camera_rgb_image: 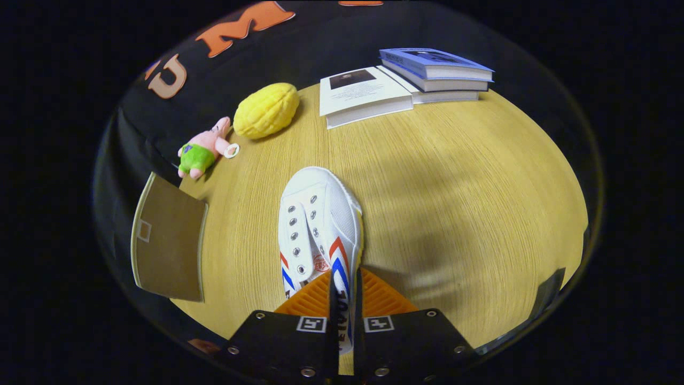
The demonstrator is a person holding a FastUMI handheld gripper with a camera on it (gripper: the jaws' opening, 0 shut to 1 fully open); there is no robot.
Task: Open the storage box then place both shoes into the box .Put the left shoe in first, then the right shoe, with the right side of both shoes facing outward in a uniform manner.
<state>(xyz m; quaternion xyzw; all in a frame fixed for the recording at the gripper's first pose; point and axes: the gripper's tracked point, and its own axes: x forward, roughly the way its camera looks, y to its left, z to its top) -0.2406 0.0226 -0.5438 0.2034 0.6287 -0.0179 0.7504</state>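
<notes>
Tongs [344, 299] clenched on white shoe's [318, 214] side wall, toe pointing ahead over wooden bench [454, 187], books [406, 80] far beyond.

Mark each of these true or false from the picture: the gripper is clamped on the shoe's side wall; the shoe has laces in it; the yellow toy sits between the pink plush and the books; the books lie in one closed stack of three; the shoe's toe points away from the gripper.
1. The gripper is clamped on the white shoe at its side wall. True.
2. The shoe is laced. False: the eyelets are empty.
3. The yellow toy lies between the pink plush and the books. True.
4. The books form one closed stack of three. False: one white book lies beside the stack.
5. The toe points away from the gripper. True.
</notes>
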